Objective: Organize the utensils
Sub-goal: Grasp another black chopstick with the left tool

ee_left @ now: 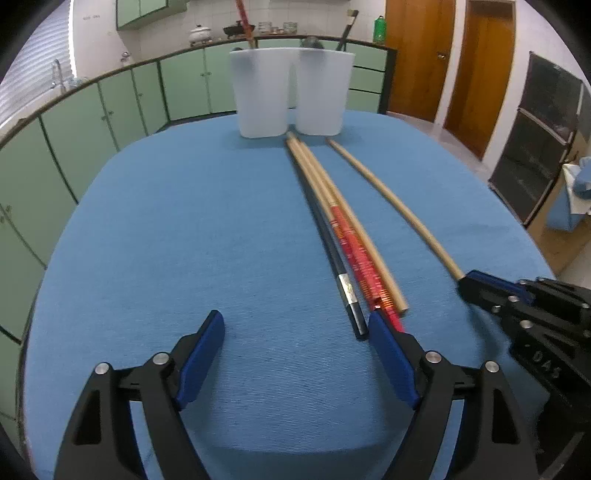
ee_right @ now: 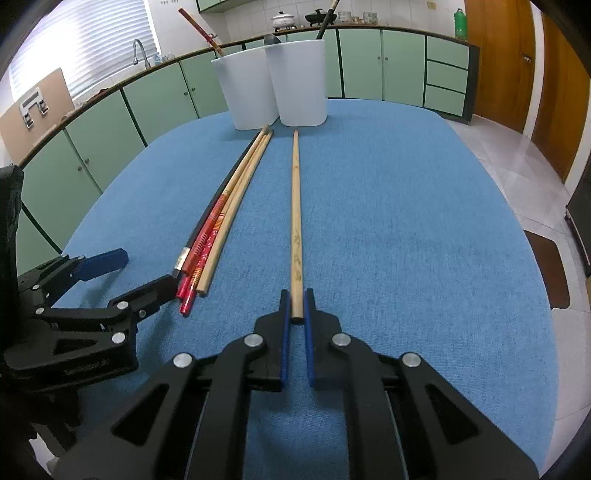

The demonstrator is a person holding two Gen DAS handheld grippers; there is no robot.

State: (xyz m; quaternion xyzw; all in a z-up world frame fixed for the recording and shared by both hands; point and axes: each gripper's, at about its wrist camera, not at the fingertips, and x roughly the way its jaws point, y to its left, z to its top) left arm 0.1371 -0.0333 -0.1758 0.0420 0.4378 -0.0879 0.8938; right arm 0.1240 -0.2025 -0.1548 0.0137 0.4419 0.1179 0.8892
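The right claw (ee_right: 296, 301) was narrowed around the near end of a lone wooden chopstick (ee_right: 295, 206), its blue pads (ee_right: 283, 332) pressed against either side of the tip, and the stick ran straight ahead of it across the blue cloth (ee_right: 406, 240). To that claw's left lay a bundle (ee_right: 218, 221) of chopsticks side by side: a black one with a silver band, red patterned ones and a plain wooden one, their near ends just beside the left claw's right finger. The left claw (ee_left: 295, 325) stood wide above the cloth with nothing between its fingers; the black chopstick (ee_left: 332, 258) ended just inside its right pad (ee_left: 391, 362), and the red one (ee_left: 362, 258) touched or passed under that pad's tip. Far ahead of both claws, past the far ends of the sticks, two white cups (ee_right: 273, 85) stood touching each other, with a red chopstick (ee_right: 199, 29) leaning out of the left one and dark handles rising from the right one.
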